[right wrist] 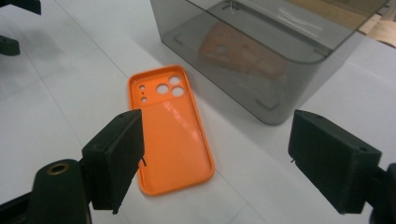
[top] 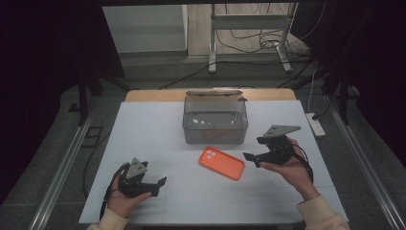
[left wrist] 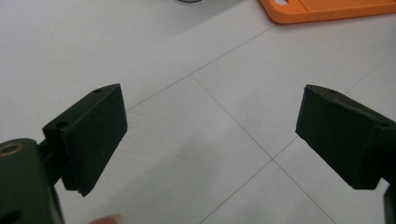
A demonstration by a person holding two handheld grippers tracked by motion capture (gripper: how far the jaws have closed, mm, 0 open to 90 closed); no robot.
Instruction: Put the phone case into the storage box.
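Right gripper view looks along the right gripper [right wrist: 215,154], whose two black jaws stand spread wide with nothing between them. It hovers just above the near end of the orange phone case [right wrist: 170,128], not touching it. The case lies flat on the white table [right wrist: 51,116], inner side up, with its camera cut-outs at the end away from this gripper. Just beyond the case stands the smoky clear plastic box [right wrist: 261,56], apart from it by a narrow strip of table; the case's reflection shows in the box's near wall.

In the high view the case [top: 221,163] lies directly in front of the box [top: 215,120], and the right gripper [top: 253,158] sits just beside the case's right end, held in the person's right hand [top: 287,167]. The left gripper [top: 160,184] is well apart from the case, to its left and nearer the person, gripped by the left hand [top: 122,199]. In the left gripper view its jaws are likewise spread wide over bare table, holding nothing, with one edge of the case [left wrist: 327,9] at the top.
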